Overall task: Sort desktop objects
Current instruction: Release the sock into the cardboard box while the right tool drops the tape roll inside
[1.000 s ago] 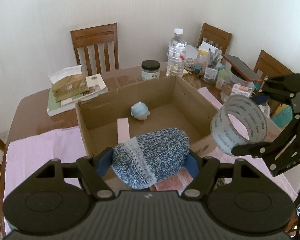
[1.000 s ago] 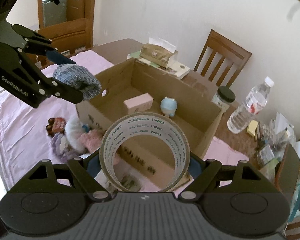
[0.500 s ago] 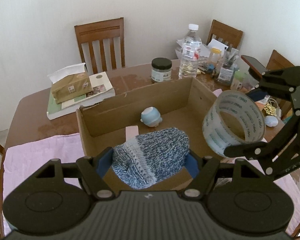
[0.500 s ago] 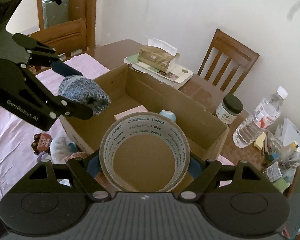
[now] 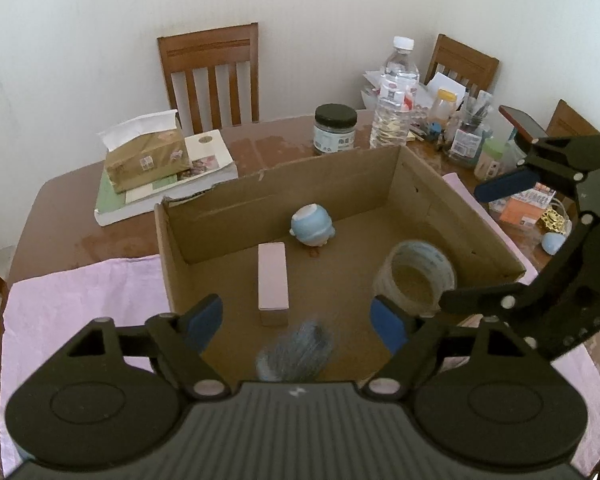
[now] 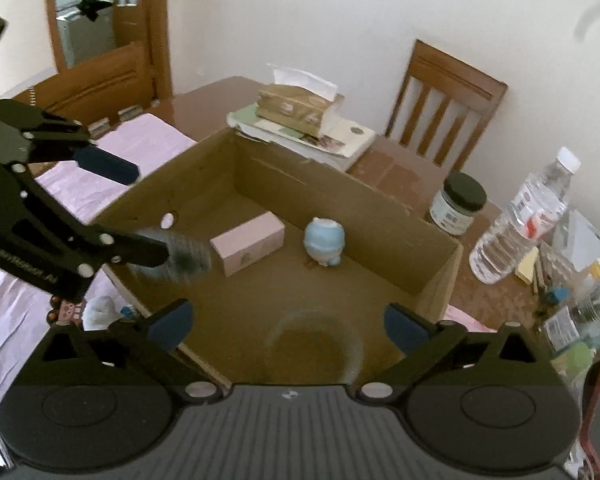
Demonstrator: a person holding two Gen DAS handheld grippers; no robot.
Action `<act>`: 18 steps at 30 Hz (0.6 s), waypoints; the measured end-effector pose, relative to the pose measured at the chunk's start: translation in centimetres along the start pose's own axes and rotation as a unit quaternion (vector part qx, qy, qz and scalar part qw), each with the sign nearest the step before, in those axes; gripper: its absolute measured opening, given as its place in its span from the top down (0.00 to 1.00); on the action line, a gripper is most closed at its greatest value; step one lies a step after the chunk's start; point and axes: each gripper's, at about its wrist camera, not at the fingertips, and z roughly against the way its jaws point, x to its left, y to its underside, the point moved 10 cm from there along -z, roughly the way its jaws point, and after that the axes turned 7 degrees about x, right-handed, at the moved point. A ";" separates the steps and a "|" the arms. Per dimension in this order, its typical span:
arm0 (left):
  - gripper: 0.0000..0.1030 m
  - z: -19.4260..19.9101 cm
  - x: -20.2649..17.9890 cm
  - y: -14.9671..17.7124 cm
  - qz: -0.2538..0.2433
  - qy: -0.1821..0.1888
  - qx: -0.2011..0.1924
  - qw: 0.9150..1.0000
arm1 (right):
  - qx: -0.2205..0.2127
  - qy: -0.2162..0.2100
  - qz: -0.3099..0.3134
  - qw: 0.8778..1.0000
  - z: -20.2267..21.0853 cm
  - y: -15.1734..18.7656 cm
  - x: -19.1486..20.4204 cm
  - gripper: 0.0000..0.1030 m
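An open cardboard box (image 5: 300, 176) holds a pink carton (image 5: 273, 284) and a small blue figurine (image 5: 313, 227). My left gripper (image 5: 296, 322) hovers over the box's near side. Its jaws are opening, and the blue-grey knit sock (image 5: 296, 350) drops free below them as a blur. My right gripper (image 6: 288, 326) is over the box's other end, jaws opening wide. The clear tape roll (image 6: 314, 317) falls blurred beneath it, also visible as the tape roll (image 5: 416, 249) on the right of the box. Neither pair of pads touches anything.
Behind the box are a tissue box (image 5: 146, 158) on stacked books, a dark-lidded jar (image 5: 335, 128) and a water bottle (image 5: 394, 96). Small clutter (image 5: 464, 136) fills the right corner. Plush toys (image 6: 100, 308) lie on the pink cloth (image 5: 80, 296). Wooden chairs ring the table.
Both grippers moved forward over the box and opened. The sock left my left gripper and the tape roll left my right one; both are dropping into the box.
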 end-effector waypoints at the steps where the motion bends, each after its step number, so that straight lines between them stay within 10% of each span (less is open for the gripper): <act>1: 0.19 0.1 0.0 0.0 0.000 0.000 -0.002 1.000 | 0.000 0.012 -0.005 1.000 0.0 0.0 -0.1 0.00; 18: 0.16 3.1 0.1 1.4 0.002 0.005 -0.020 1.000 | 0.005 0.000 -0.096 0.995 2.8 1.3 1.9 0.00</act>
